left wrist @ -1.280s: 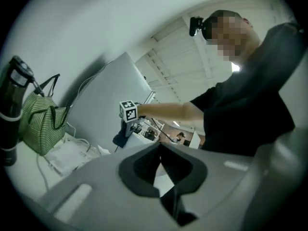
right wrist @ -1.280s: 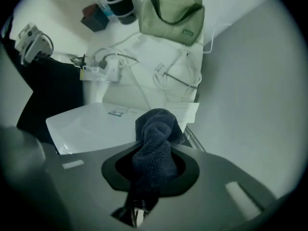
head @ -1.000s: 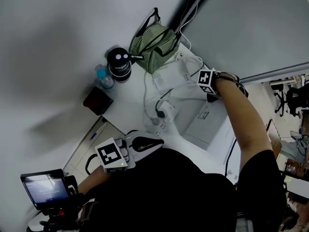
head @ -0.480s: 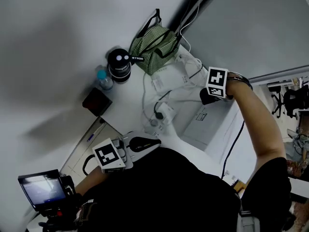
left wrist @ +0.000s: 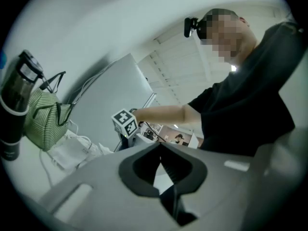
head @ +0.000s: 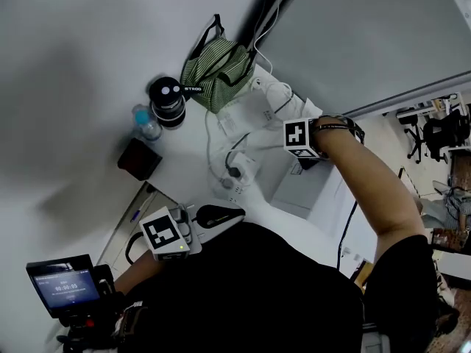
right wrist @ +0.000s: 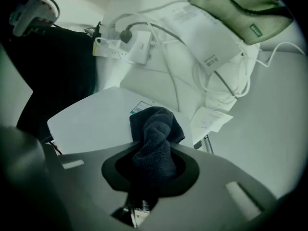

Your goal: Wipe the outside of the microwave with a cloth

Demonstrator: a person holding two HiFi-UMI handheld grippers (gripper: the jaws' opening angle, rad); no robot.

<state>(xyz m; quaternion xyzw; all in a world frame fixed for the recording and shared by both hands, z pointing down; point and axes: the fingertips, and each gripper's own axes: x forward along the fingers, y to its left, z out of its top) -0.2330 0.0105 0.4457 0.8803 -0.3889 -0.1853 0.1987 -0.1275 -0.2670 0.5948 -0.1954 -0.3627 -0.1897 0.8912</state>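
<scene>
1. The right gripper (right wrist: 153, 160) has its fingers clamped on a dark cloth (right wrist: 156, 129). The cloth's bunched end lies against the white top of the microwave (right wrist: 91, 124), beside a small label.
2. The left gripper (left wrist: 160, 150) is held low near the person's body, well apart from the microwave, with its fingers together on nothing.
3. On the tabletop (head: 184, 160) past the microwave lie a power strip (head: 239, 171) with tangled white cables, a green striped bag (head: 213, 68) and a dark flask (head: 166, 101).
</scene>
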